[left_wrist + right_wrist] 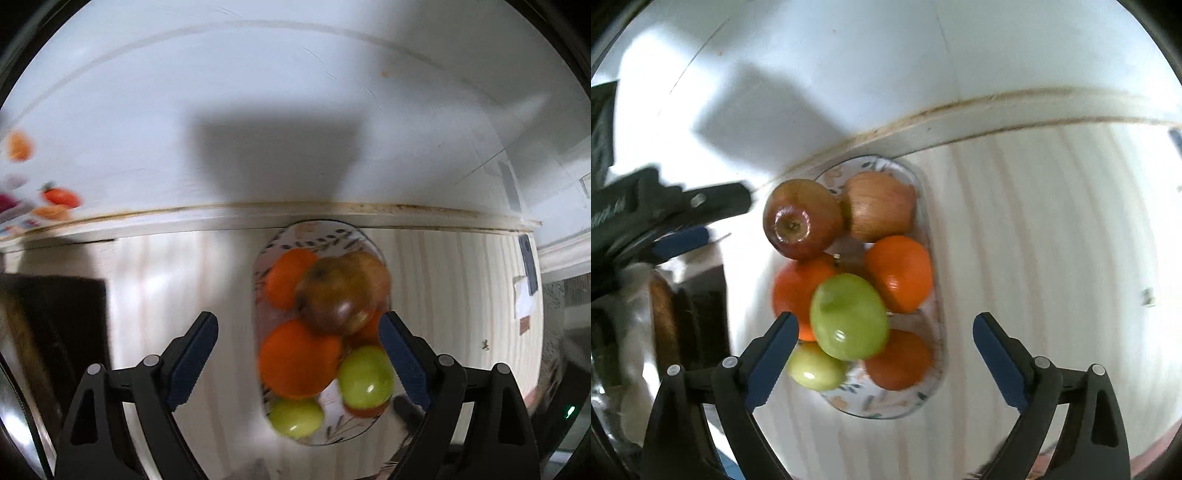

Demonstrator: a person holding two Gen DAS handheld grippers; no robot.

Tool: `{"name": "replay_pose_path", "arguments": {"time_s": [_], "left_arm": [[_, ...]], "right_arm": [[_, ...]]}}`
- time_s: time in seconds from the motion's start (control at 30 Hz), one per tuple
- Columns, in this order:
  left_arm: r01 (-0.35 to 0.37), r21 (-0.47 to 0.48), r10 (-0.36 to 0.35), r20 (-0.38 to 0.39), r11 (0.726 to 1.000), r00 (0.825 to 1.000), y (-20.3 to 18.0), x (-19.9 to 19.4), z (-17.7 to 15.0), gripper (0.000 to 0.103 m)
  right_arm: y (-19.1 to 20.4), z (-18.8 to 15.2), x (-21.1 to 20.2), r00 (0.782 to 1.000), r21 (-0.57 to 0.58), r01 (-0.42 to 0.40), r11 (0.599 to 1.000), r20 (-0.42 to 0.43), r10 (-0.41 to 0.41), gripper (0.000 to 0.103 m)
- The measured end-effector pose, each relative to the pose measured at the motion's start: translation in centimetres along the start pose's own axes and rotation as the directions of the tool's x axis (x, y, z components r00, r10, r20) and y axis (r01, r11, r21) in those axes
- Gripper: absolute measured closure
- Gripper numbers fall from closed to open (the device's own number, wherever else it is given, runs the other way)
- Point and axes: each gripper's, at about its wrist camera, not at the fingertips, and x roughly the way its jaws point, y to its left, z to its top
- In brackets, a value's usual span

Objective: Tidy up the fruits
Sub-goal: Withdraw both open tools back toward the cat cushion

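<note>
An oval patterned plate [932, 373] on the pale wooden table holds red apples [803, 219], oranges [899, 271] and green apples [849, 321], piled together. My right gripper [884, 354] is open and empty above the plate's near end. My left gripper [297, 356] is open and empty above the same plate [321, 230], over an orange [299, 358], a red apple [340, 288] and green apples [365, 376]. The left gripper also shows at the left edge of the right wrist view [665, 218].
A white wall with fruit stickers [59, 197] rises behind the table edge [406, 216]. A dark object [51, 332] lies to the left of the plate. Papers and a small dark card [526, 266] lie at the table's right end.
</note>
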Motion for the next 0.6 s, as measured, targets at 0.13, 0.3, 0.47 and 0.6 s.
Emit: {"name": "replay_pose_path", "arguments": {"time_s": [0.13,0.3,0.47,0.6], "left_arm": [[-0.071,-0.011,0.072,0.078,0.997,0.994,1.2,-2.6,-3.5,0.014],[-0.123,-0.015,0.124,0.142,0.992,0.982,1.8,-5.2,-8.4,0.014],[-0.138,-0.009,0.137,0.187,0.990,0.973,1.9,-8.1,-12.4,0.014],[-0.133,-0.007,0.131,0.232,0.991,0.964,1.6,-10.4,-15.2,0.014]], "right_arm": [[0.4,-1.4,-2.1,0.996,-0.056,0.077,0.995,0.046,-0.075,0.006],[0.9,-3.6,-5.2,0.988,-0.090,0.130,0.987,0.091,-0.122,0.006],[1.6,-6.5,-8.4,0.982,-0.102,0.139,0.985,0.141,-0.124,0.006],[1.8,-9.2,-12.0,0.970,-0.115,0.154,0.981,0.207,-0.128,0.006]]}}
